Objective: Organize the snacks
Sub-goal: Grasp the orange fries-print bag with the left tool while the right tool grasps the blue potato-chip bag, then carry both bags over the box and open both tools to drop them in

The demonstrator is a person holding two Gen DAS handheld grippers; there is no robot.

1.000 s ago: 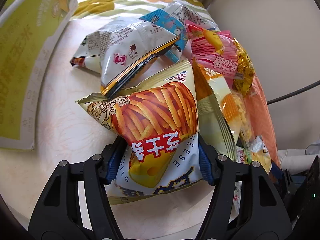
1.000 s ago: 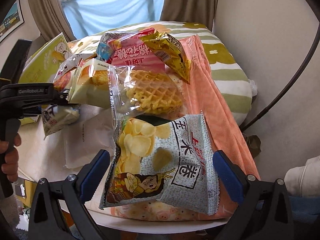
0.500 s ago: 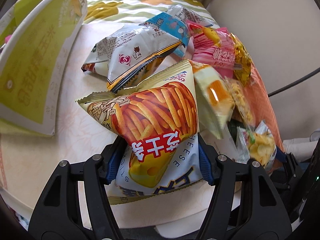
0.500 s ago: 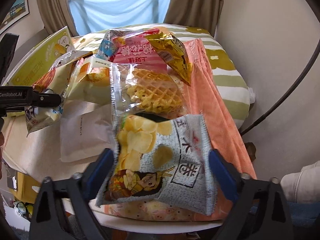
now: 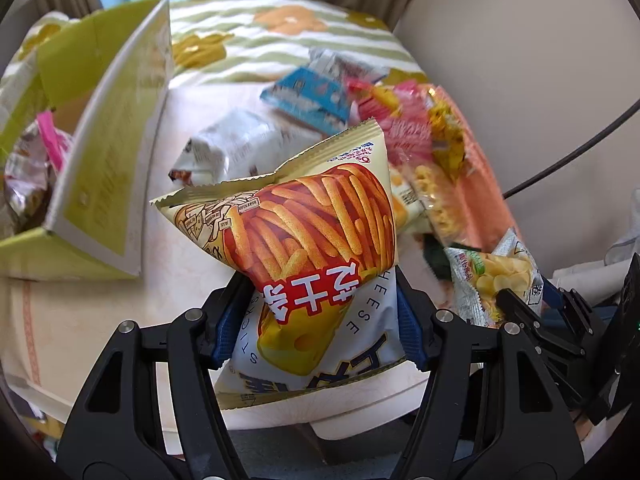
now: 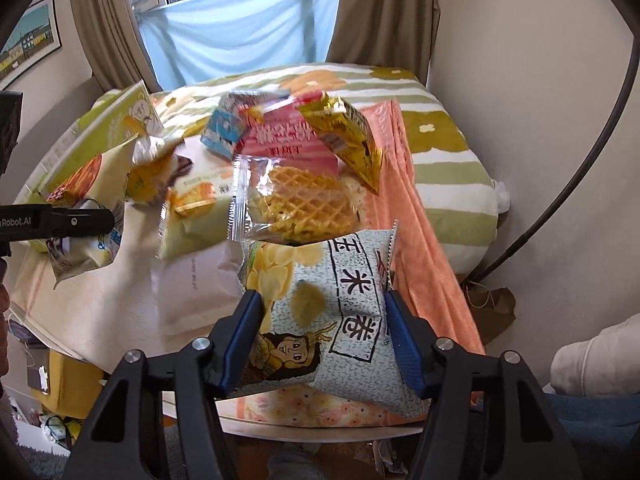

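At the far left stands an open green carton (image 5: 108,184) with wrappers already inside it, which I take to be where the snacks go. Just right of it, the left gripper (image 5: 316,320) is clamped on a bag of cheese sticks (image 5: 316,232). A second ago that bag hung low over the table (image 5: 80,320) with only the carton's side in view; now the bag is higher and the carton's open mouth shows, so the bag looks headed there.

In the middle of the table the loose pile remains: a white packet (image 5: 236,144), a blue packet (image 6: 224,128), a pink bag (image 6: 288,140), a gold bag (image 6: 348,136) and a clear pack of waffles (image 6: 300,196), all touching or overlapping.

At the near right, the right gripper (image 6: 324,336) has changed most. A second ago its jaws stood wide on either side of the potato chip bag (image 6: 328,312); now they are closing and the blue pads press its sides, puckering the film. The bag's near end seems just clear of the orange cloth (image 6: 420,240), so a second snack appears ready to follow.
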